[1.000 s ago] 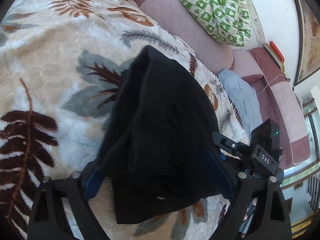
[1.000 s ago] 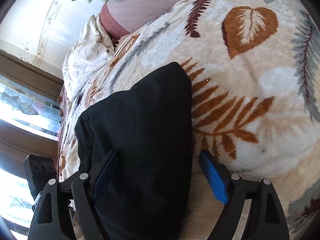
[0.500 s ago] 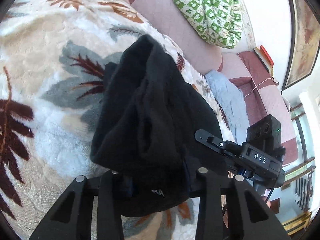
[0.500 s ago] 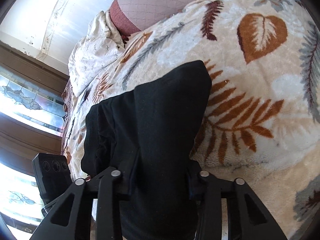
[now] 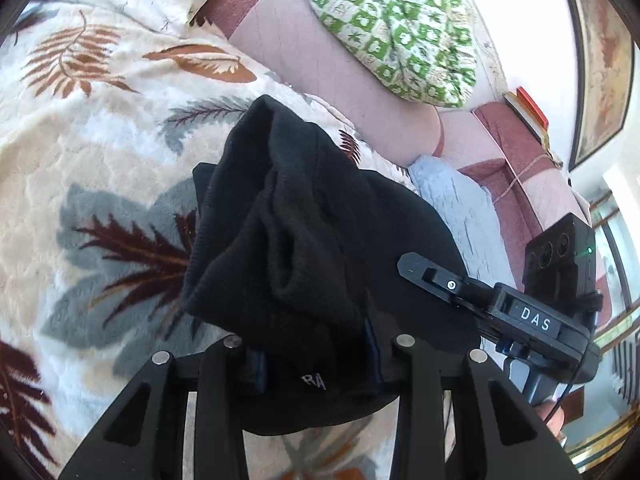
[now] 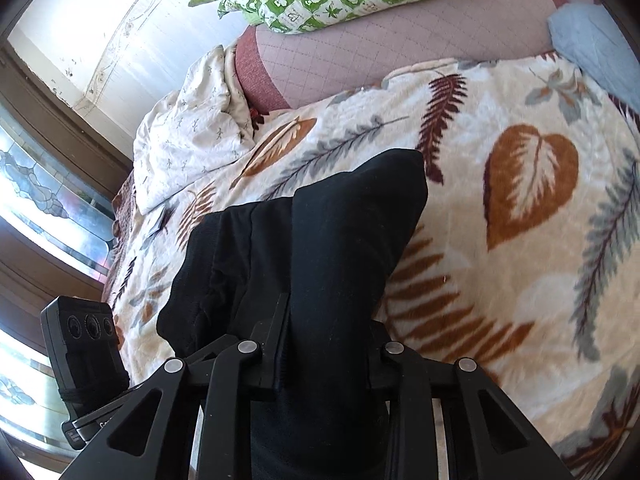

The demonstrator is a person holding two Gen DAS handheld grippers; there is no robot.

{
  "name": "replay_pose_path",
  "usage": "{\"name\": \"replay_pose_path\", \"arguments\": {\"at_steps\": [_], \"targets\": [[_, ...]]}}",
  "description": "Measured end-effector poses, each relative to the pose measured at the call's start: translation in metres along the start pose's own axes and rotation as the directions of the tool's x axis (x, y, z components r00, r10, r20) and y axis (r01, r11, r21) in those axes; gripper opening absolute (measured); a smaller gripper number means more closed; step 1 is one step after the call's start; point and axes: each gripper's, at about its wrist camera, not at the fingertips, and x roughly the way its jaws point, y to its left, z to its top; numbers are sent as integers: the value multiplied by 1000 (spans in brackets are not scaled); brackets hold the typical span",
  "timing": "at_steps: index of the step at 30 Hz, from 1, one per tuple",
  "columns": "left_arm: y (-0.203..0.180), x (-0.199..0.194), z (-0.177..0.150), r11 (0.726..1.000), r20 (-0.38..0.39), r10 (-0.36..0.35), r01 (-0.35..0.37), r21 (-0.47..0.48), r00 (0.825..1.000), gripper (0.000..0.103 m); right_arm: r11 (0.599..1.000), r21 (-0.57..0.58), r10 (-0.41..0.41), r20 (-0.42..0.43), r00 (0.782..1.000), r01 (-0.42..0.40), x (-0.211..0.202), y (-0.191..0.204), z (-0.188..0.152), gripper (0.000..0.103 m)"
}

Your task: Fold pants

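Both claws, left (image 5: 316,368) and right (image 6: 326,352), seemingly clamp black pants (image 6: 320,248).

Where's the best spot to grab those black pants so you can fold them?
Probably along the near edge, coming in from the near side, one grip toward each end. That edge of the black pants faces both grippers, and the cloth is bunched thick there. The left gripper and right gripper already pinch it that way on the leaf blanket.
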Motion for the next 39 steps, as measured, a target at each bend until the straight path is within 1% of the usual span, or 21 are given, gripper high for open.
{"name": "replay_pose_path", "arguments": {"at_steps": [2,4,8,11,13,14,16,17,19,20,21,24,26,28,31,33,35,36,39], "targets": [[3,7,5,999,2,2,-2,-37,1000,35,1000,-13,-14,3,1000,14,4,-1,9,29],[3,14,9,998,3,11,-11,-54,1000,35,999,-30,-29,3,1000,29,8,-1,16,29],[-2,27,16,998,1,40,-40,-52,999,35,998,-44,-51,-2,999,51,17,-10,29,29],[-6,35,18,997,0,64,-64,-41,998,35,997,-43,-58,-6,998,58,23,-17,32,29],[-5,40,17,996,-7,78,-79,-33,997,37,997,-43,-61,-12,998,60,27,-23,33,29],[-3,42,16,996,-13,86,-87,-35,996,41,997,-45,-62,-16,998,61,29,-26,32,30],[4,45,13,993,-33,98,-100,-65,995,47,996,-48,-73,-24,997,72,33,-30,29,40],[10,45,11,991,-41,99,-102,-87,994,50,996,-45,-83,-27,996,82,35,-32,27,43],[17,38,7,990,-42,75,-79,-118,996,51,994,-41,-103,-36,994,101,39,-36,23,56],[19,34,5,988,-42,69,-74,-132,997,53,993,-42,-109,-37,993,107,39,-38,22,57],[20,28,4,987,-41,72,-77,-141,997,58,993,-41,-110,-34,993,108,37,-40,21,59],[18,4,0,987,-15,92,-93,-135,996,61,995,-18,-103,-17,995,103,26,-46,21,60],[18,-13,-3,985,4,102,-100,-139,995,64,994,-9,-108,9,994,108,13,-46,21,61],[18,-32,-8,984,27,106,-101,-147,994,67,993,-18,-115,37,993,116,-2,-43,21,61],[21,-58,-23,980,67,117,-104,-169,991,74,992,-35,-116,66,991,118,-18,-31,24,63],[22,-68,-31,978,86,141,-125,-169,986,75,993,-36,-110,73,991,113,-21,-22,28,65],[23,-77,-36,975,107,183,-166,-147,977,75,995,-32,-97,62,993,99,-16,-10,33,66],[22,-80,-38,972,121,214,-198,-127,969,75,995,-31,-95,55,994,96,-13,-5,35,67],[18,-85,-39,951,171,310,-306,-47,935,75,993,-29,-110,26,994,111,9,15,44,69]]}}
